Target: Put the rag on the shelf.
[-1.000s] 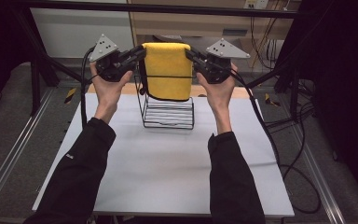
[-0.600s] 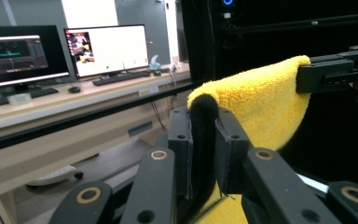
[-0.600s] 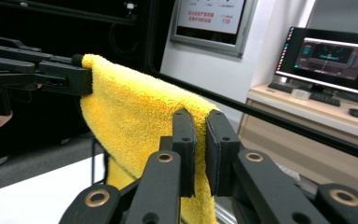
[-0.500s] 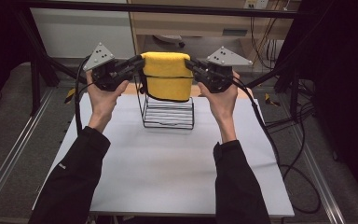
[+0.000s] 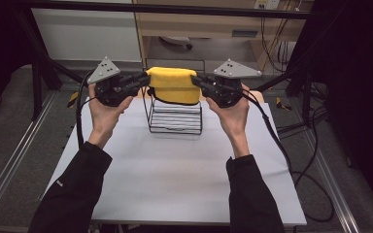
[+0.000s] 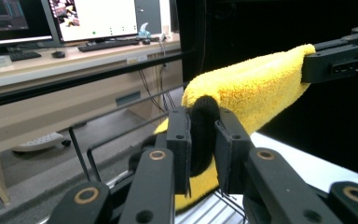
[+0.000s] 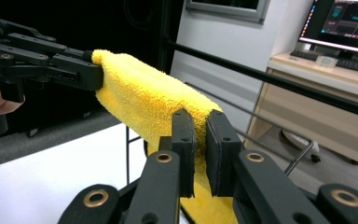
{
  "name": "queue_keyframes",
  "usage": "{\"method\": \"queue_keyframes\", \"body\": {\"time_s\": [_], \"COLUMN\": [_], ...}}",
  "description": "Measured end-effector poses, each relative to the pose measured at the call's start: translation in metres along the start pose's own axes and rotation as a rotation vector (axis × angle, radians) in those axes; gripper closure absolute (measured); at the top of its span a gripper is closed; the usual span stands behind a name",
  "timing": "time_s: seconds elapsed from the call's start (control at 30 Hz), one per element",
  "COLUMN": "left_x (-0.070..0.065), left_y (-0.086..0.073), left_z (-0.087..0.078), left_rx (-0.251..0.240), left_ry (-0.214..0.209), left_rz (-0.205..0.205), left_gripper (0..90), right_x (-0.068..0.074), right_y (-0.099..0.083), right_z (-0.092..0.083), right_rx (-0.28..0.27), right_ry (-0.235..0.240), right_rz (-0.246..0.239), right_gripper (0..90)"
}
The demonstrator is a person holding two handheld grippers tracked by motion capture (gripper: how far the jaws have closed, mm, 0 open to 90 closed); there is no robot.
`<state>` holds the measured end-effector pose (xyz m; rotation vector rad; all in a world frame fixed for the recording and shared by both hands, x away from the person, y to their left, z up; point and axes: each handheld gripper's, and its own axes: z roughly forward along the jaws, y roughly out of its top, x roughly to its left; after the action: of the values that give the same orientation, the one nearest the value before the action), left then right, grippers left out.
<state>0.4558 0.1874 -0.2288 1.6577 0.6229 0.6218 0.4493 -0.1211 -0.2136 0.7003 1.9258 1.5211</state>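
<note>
Yellow towel [image 5: 172,85] pinched by both tools, above wire rack [image 5: 175,116].

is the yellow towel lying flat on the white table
No, the yellow towel is held up over the wire rack, pinched at its ends by the left gripper and right gripper.

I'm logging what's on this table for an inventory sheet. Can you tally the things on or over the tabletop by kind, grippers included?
Yellow cloth, held stretched over the rack: 1
Black wire rack standing on the white table: 1
Handheld grippers, both clamped on the cloth's ends: 2, the left gripper and the right gripper
Total: 4
</note>
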Motion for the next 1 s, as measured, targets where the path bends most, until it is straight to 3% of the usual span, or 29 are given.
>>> {"method": "queue_keyframes", "body": {"time_s": [0.3,0.73,1.0], "left_x": [-0.008,-0.011,-0.008], "left_y": [-0.013,-0.034,-0.038], "left_z": [-0.003,0.011,0.011], "left_rx": [0.066,0.141,0.139], "left_ry": [-0.005,0.005,-0.009], "left_rz": [0.004,0.018,-0.003], "left_gripper": [75.4,72.6,70.1], "right_x": [0.005,0.005,0.004], "right_y": [-0.014,-0.043,-0.055], "right_z": [-0.003,0.008,0.013], "right_rx": [0.058,0.12,0.112], "right_ry": [0.027,0.028,0.027], "right_rz": [0.012,0.022,0.032], "right_gripper": [82.7,82.4,82.3]}}
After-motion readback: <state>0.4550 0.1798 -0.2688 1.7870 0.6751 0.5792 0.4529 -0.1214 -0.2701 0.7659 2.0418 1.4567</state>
